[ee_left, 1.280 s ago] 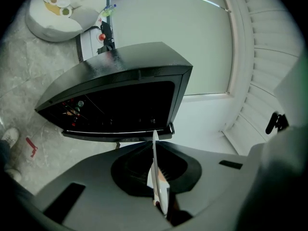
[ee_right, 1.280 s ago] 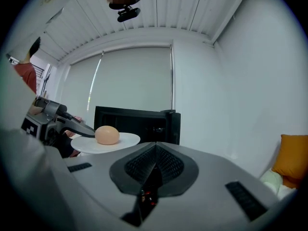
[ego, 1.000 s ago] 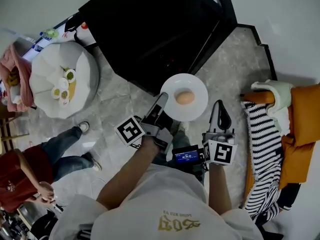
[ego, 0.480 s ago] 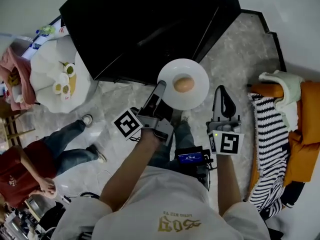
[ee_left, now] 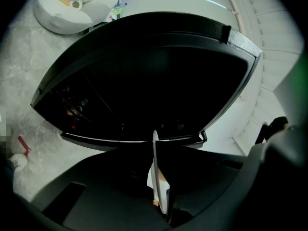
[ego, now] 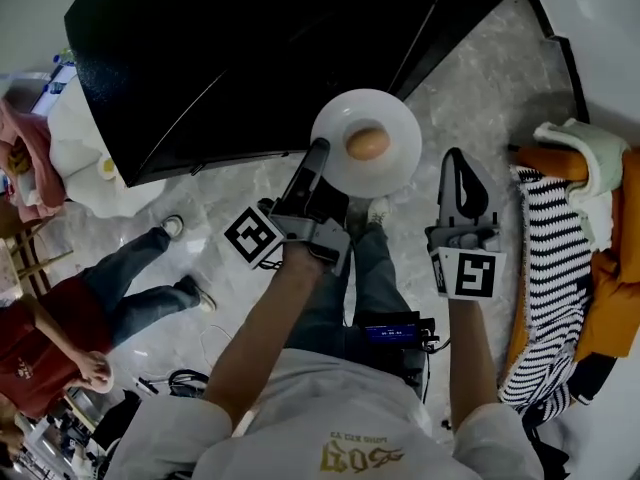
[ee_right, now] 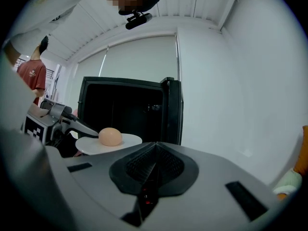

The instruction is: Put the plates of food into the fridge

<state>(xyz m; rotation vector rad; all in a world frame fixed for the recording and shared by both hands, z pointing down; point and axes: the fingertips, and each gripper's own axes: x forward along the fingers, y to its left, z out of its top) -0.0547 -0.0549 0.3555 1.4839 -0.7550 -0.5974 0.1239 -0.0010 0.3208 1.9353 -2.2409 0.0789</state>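
A white plate (ego: 392, 128) carrying a round tan bun (ego: 367, 143) is held level over the floor, right in front of the black fridge (ego: 250, 58). My left gripper (ego: 318, 152) is shut on the plate's near rim. In the left gripper view the plate (ee_left: 156, 170) stands edge-on between the jaws, with the fridge (ee_left: 144, 76) straight ahead. My right gripper (ego: 456, 160) hangs to the right of the plate, shut and empty. The right gripper view shows its closed jaws (ee_right: 154, 150), the plate (ee_right: 127, 140) with the bun (ee_right: 110, 136), and the dark fridge (ee_right: 130, 109) behind.
A round white table (ego: 75, 158) with small dishes shows at the left, partly behind the fridge. A person in a red shirt (ego: 35, 353) and jeans stands at lower left. Striped cloth (ego: 555, 268) and orange cushions (ego: 610, 288) lie at the right.
The plate and both grippers have moved forward toward the fridge, which now fills more of the head view. The white table has slid behind it. Both grips are unchanged.
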